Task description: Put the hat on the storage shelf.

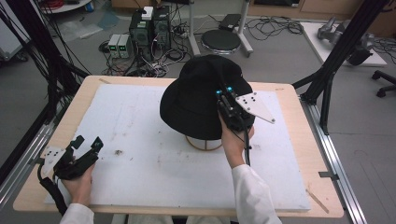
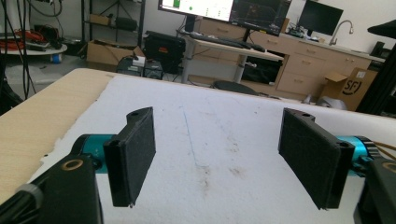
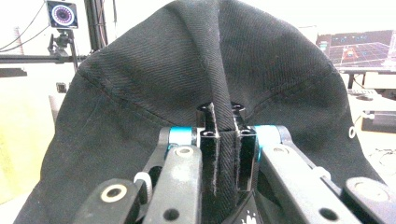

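Note:
A black bucket hat (image 1: 198,95) sits over a wooden ring stand (image 1: 204,143) at the middle of the white mat (image 1: 140,154). My right gripper (image 1: 227,100) is shut on the hat's right side. In the right gripper view its jaws pinch a raised fold of the black fabric (image 3: 224,140), and the hat (image 3: 140,116) spreads out behind them. My left gripper (image 1: 86,144) rests near the mat's front left corner, held in a hand. Its pads (image 2: 133,154) stand wide apart above the bare mat (image 2: 219,140), with nothing between them.
The mat lies on a wooden table (image 1: 299,135) with black frame posts (image 1: 336,51) at the right and left. Computers and cables (image 1: 144,37) crowd the floor beyond the far edge. A round stool (image 1: 221,40) stands behind the hat.

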{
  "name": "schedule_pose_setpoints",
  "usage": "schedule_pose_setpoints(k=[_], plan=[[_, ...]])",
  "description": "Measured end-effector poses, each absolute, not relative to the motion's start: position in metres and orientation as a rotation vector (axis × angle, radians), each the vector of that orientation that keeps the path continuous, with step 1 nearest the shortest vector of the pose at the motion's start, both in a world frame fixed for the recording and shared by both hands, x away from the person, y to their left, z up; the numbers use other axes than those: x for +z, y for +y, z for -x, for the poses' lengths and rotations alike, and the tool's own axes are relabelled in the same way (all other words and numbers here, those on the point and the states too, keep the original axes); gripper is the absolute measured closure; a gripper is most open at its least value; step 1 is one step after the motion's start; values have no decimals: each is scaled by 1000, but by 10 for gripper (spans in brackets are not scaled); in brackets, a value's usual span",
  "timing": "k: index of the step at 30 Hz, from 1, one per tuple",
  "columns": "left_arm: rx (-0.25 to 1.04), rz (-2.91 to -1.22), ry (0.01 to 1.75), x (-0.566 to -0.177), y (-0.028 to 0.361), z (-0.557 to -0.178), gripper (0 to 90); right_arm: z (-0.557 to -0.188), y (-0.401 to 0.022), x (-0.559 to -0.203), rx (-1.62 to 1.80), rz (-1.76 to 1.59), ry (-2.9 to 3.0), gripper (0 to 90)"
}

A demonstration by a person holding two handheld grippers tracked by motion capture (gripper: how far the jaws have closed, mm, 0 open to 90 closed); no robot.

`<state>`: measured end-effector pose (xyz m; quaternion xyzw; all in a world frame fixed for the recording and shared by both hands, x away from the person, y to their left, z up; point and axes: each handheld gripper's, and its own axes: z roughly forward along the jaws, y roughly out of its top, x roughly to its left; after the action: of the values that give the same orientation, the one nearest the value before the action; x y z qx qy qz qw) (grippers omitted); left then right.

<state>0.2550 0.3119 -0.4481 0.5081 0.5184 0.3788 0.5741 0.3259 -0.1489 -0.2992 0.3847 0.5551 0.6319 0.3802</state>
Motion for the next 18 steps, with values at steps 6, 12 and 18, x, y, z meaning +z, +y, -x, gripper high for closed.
schedule_pose_setpoints(k=[6,12,18], plan=[[884,-1191,1217,-449,312,-255,276,-325,-150,-299,1622,-980,1406,838],[886,-1189,1213,-448,311,-255,276,-323,-152,-299,1623,-950,1412,789],[887,-1195,1210,-448,310,-255,276,-322,-153,-297,1636,-909,1409,646]])
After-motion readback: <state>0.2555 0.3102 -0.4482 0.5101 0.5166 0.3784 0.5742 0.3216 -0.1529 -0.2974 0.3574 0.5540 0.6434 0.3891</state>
